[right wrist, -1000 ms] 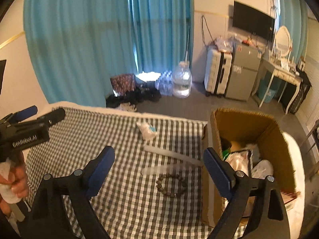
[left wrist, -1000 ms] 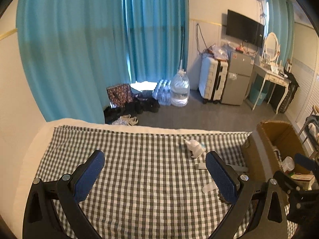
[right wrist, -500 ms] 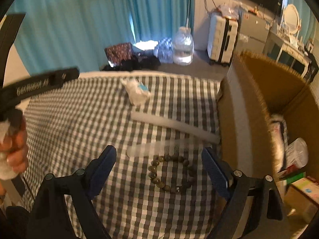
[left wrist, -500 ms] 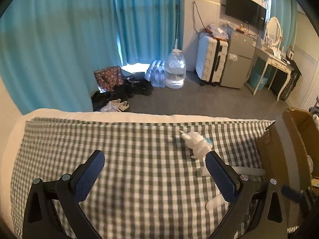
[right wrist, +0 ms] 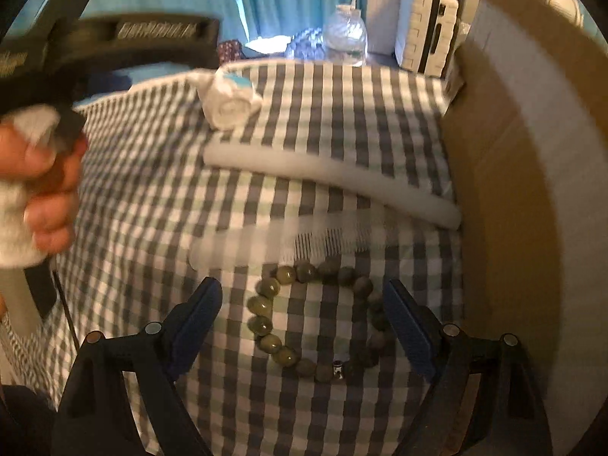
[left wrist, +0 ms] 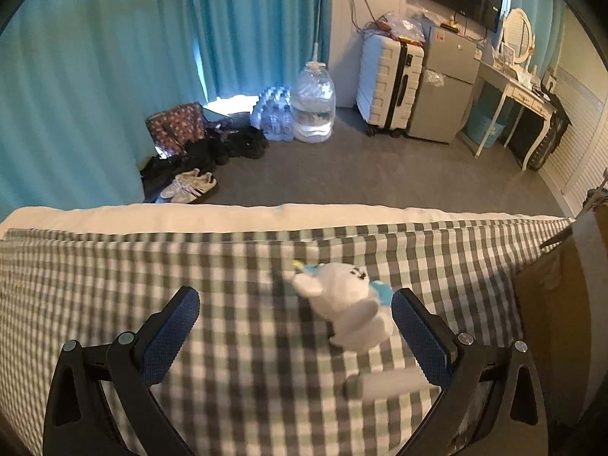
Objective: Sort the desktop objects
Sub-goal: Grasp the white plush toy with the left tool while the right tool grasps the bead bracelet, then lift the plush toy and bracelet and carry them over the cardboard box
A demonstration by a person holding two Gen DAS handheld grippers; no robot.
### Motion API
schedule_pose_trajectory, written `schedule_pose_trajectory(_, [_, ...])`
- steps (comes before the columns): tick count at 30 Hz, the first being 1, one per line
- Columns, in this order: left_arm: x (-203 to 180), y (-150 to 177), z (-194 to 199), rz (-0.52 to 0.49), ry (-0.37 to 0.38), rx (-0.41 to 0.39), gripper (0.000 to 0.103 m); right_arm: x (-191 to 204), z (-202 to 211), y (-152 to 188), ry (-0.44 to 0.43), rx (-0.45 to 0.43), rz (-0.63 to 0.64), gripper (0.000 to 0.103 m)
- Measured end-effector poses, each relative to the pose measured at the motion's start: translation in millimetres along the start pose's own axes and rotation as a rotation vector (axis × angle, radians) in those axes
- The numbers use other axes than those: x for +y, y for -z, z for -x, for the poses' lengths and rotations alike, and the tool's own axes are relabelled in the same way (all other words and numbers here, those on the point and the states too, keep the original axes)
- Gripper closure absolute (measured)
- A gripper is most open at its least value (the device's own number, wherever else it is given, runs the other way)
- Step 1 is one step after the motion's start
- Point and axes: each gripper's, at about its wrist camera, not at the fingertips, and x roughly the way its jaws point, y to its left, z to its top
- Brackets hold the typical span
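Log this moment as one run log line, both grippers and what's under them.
left gripper: open, over plush toy | right gripper: open, above bead bracelet | comb, cardboard box: untouched

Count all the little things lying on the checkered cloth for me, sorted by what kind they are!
Plush toys: 1, the white plush toy
Bead bracelets: 1, the green bead bracelet
Combs: 1, the clear comb
White sticks: 1, the long white stick
Total: 4 things on the checkered cloth, all beside the cardboard box.
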Motion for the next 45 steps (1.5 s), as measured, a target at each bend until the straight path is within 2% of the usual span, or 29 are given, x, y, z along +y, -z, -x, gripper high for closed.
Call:
schedule_pose_trajectory(6, [-9.0,-2.5,-31.4,0.015,0.086,0.075,0.0,0.8,-9.8,7.9,0.009,0.022,0.022,0.02])
schedule_pose_trajectory(9, [-14.9,-4.0,-40.1,0.008,0.058,0.107,0.003,-1.9,-9.3,9.2,0.01,0.024,0.017,0.025])
schedule_pose_trajectory(11, [-20.3,-2.5,-50.5,0.0,0.071,0.142,0.024,-3.2,-7.2,10.3,0.017,0.023,0.014,0.03])
schedule_pose_trajectory(13, [-23.1,1.6,-53.7,-0.006,0.051,0.148,0.04,-4.3,-5.6,12.5,0.015,0.024,0.008,0.041])
schedule_pose_trajectory(17, [-20.5,11.0,-42.1,-0.008,0.058,0.129,0.041,-5.8,-1.4,17.2,0.013,0.026,0.002,0.06])
schedule_pose_trajectory(21, [-15.5,20.4,-26.9,-0.018,0.03,0.119,0.041,-9.1,3.2,19.4,0.009,0.027,-0.027,0.078])
schedule_pose_trajectory(30, [13.7,29.6,29.3,0.021,-0.013,0.06,0.041,-4.3,23.3,17.0,-0.001,-0.002,-0.043,0.08])
schedule_pose_trajectory(31, [17.7,31.7,39.1,0.023,-0.018,0.048,0.041,-4.8,28.4,12.7,-0.007,-0.009,-0.046,0.091])
schedule_pose_trajectory(32, [20.1,32.8,46.7,0.024,-0.024,0.039,0.041,-3.7,33.9,10.6,-0.008,-0.018,-0.047,0.092])
schedule_pose_trajectory(39, [42.6,46.8,98.6,0.064,-0.035,-0.008,0.041,4.7,62.1,5.0,-0.012,-0.07,-0.048,0.092])
schedule_pose_trajectory(42, [51.1,55.0,118.3,0.076,-0.036,-0.03,0.041,1.4,68.2,13.3,-0.01,-0.067,-0.063,0.092])
schedule_pose_trajectory(45, [62.2,63.5,139.6,0.091,-0.05,-0.056,0.041,2.1,83.3,18.4,-0.016,-0.104,-0.069,0.092])
